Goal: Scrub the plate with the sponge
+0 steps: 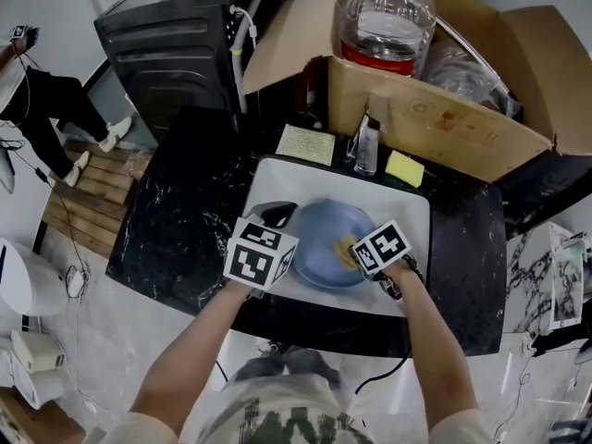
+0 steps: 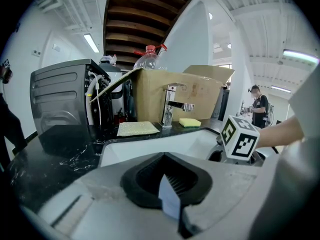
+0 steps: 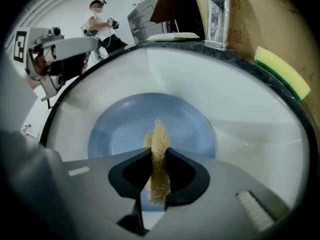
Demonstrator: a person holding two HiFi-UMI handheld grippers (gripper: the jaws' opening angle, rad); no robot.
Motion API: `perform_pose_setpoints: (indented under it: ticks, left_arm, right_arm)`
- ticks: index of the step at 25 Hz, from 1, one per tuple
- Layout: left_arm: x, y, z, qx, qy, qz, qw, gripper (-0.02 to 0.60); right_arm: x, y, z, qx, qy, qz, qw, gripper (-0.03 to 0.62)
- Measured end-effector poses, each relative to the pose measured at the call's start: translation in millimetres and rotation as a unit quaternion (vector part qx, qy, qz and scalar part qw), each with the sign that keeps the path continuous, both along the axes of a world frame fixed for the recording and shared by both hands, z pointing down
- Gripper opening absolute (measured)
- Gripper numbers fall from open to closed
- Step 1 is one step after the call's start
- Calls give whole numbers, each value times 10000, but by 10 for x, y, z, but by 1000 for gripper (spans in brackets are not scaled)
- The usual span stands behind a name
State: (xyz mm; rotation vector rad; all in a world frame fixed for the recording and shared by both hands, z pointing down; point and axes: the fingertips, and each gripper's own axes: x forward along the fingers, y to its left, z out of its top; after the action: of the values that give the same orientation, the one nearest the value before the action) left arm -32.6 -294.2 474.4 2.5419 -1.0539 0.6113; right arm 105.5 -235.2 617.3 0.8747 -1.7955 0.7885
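A pale blue plate [image 1: 319,237] lies in the white sink [image 1: 409,213]. My left gripper [image 1: 276,216] is shut on the plate's left rim; in the left gripper view a thin blue edge of the plate [image 2: 169,198] stands between the jaws of that gripper [image 2: 170,191]. My right gripper [image 1: 359,253] is shut on a tan fibrous sponge [image 1: 346,251] over the plate's right part. In the right gripper view the sponge [image 3: 159,149] sticks out of the gripper [image 3: 159,176] above the plate [image 3: 125,129], and the left gripper [image 3: 65,54] shows at upper left.
A yellow-green sponge [image 1: 404,168] and a pale scouring cloth [image 1: 306,144] lie on the black counter behind the sink, beside the faucet [image 2: 170,104]. An open cardboard box [image 1: 435,109] with a big water bottle [image 1: 384,17] stands behind. A black appliance [image 1: 176,54] is at back left.
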Motion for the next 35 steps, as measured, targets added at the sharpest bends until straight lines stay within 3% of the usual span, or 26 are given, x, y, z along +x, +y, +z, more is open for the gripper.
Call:
perform_pose_setpoints:
  ticks: [9,17,23,27,35]
  left_arm:
    - [-47,21,-3,-2,30,-56,10000,-3]
    - [-77,28,32,-17,16,-72,10000,-3]
    - [-94,4,43,-22,18,-108,9999,-3]
    - [-109,6,54,-44,11,-133,9999,-3]
    - [-119,-6,78,-59,-7,-159,9999,-3]
  right_arm:
    - [-351,109,-9,-192,-230,-549,9980,69]
    - [-684,74,-5,-228,-585,-701,9956,69]
    - [-822,3,5,-207,-818,-597,9946,69]
    - [-867,-89,-29,-99,-1139,-263,9931,69]
    - [-632,-203,117,24,-776,219,9967,71]
